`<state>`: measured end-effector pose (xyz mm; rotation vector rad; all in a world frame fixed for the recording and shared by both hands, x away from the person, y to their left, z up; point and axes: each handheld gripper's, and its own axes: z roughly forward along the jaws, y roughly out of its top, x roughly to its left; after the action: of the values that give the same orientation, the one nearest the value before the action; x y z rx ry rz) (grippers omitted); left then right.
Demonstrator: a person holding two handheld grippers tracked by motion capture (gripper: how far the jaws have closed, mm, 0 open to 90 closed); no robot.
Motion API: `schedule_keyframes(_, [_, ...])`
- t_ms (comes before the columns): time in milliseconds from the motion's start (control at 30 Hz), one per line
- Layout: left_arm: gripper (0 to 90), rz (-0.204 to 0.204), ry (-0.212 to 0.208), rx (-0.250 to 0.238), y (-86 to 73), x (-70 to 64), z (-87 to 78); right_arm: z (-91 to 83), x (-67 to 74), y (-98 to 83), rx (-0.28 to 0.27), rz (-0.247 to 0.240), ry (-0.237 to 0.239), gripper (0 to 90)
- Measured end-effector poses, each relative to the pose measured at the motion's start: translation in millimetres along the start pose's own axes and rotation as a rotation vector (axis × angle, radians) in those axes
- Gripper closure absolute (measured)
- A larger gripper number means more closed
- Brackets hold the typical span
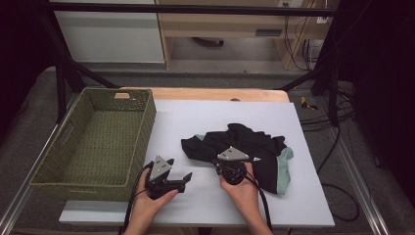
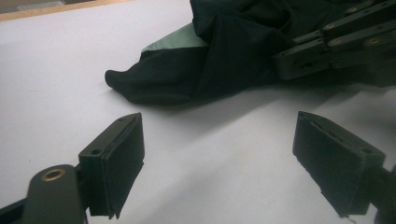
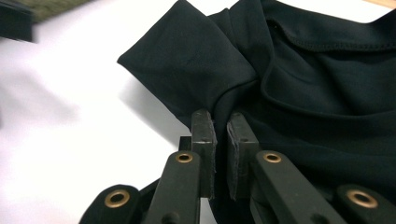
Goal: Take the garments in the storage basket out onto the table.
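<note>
Clamped on a fold of the black garment point(image 3: 299, 79), the right tool point(image 3: 221, 140) had its two jaws drawn nearly together, with cloth pinched between the pads at the garment's near edge. No earlier look was at hand, so only the grip itself could be told. The garment lay crumpled on the white sheet point(image 1: 195, 117) covering the worktop, right of centre, with a pale green trim showing along its right side and at one upper corner. Just left of it, the left tool point(image 2: 219, 158) rested low over the bare sheet with its jaws wide apart and nothing between them, its tips pointing toward the garment's nearest black sleeve. Farther left, a woven green basket point(image 1: 58, 181) stood at the sheet's edge.
</note>
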<state>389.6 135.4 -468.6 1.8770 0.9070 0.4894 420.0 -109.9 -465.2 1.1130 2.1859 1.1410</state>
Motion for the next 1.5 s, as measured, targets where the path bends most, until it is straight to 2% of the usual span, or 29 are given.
schedule_keyframes(267, [16.8, -0.003, 0.003, -0.003, 0.1, 1.1, -0.9, -9.5, 27.3, 11.3, -0.024, 0.024, 0.146, 84.7])
schedule_keyframes(367, [16.9, -0.006, 0.005, -0.003, -0.1, 1.8, -1.1, -9.8, 34.3, 14.5, -0.029, 0.018, 0.172, 82.9])
schedule_keyframes(400, [16.8, -0.008, 0.005, -0.004, -0.2, 2.1, -1.3, -8.8, 34.9, 14.8, -0.028, 0.008, 0.171, 79.9])
schedule_keyframes(467, [16.8, -0.008, 0.007, -0.005, -0.1, 3.0, -1.9, -7.5, 35.2, 14.9, -0.023, 0.003, 0.178, 66.9])
schedule_keyframes(533, [16.8, -0.01, 0.01, -0.008, 0.1, 4.2, -2.5, -10.3, 34.9, 15.6, -0.027, -0.006, 0.164, 54.0])
schedule_keyframes(633, [16.8, -0.014, 0.01, -0.004, -0.5, 4.7, -1.8, -20.1, 30.4, 18.1, -0.037, -0.008, 0.152, 45.3])
schedule_keyframes(700, [16.9, -0.012, 0.01, -0.001, -0.8, 4.3, -1.4, -27.4, 24.3, 20.2, -0.048, -0.022, 0.117, 42.8])
schedule_keyframes(833, [16.9, -0.009, 0.01, 0.002, -1.0, 3.2, -0.6, -41.6, 3.0, 24.5, -0.061, -0.011, 0.073, 39.3])
schedule_keyframes(1133, [17.3, -0.011, 0.012, 0.009, -2.1, 4.3, 0.1, -69.8, -55.7, 26.4, -0.082, 0.05, -0.053, 37.4])
schedule_keyframes(1367, [19.0, -0.003, 0.018, 0.017, -3.1, 4.8, 1.2, -84.8, -98.5, 14.4, -0.068, 0.11, -0.138, 40.2])
schedule_keyframes(1500, [20.0, 0.0, 0.016, 0.022, -3.9, 3.2, 2.6, -88.4, -115.0, 1.5, -0.043, 0.135, -0.17, 40.5])
